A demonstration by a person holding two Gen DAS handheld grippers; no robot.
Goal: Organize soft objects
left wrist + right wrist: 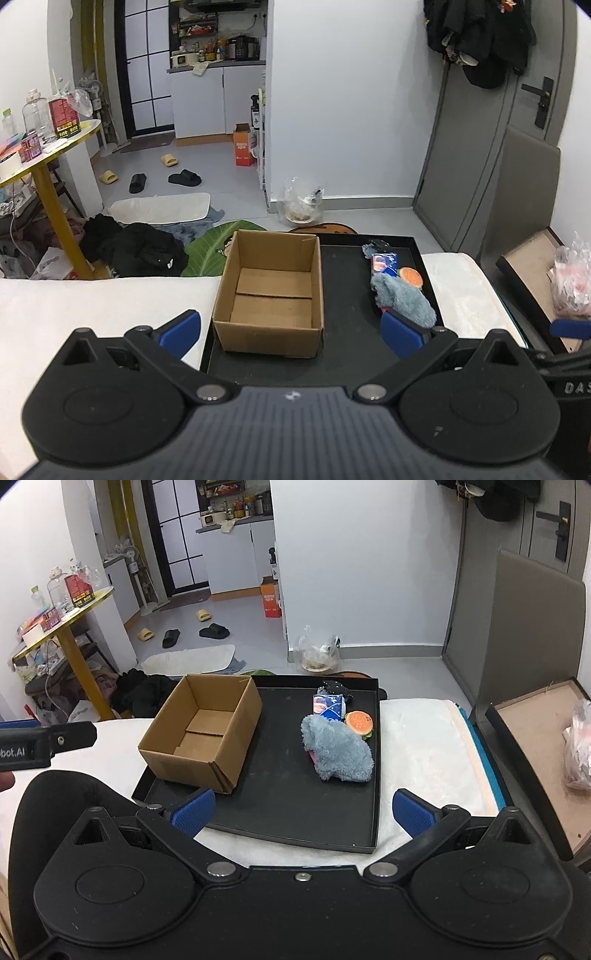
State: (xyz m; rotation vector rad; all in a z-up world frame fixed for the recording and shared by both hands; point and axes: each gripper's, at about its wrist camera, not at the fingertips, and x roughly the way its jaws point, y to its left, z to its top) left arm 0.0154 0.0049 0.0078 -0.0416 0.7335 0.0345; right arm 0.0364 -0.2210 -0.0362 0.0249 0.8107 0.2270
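Note:
An empty cardboard box [271, 291] [201, 729] stands on the left half of a black tray [343, 369] [291, 808]. On the tray's right side lie a fluffy grey-blue soft toy [404, 301] [338, 749], a small burger plush [410, 277] [359, 722], a blue printed pouch [384, 263] [328, 705] and a dark spotted soft item [336, 688]. My left gripper [291, 334] is open, low before the box's near wall. My right gripper [303, 814] is open over the tray's near edge, short of the grey toy. Neither holds anything.
The tray rests on a white padded surface [424, 746] [74, 310]. A wooden frame [539, 738] and a plastic bag [580, 746] lie at the right. Beyond are a yellow round table [48, 147], dark clothes on the floor [144, 251] and a grey door [491, 147].

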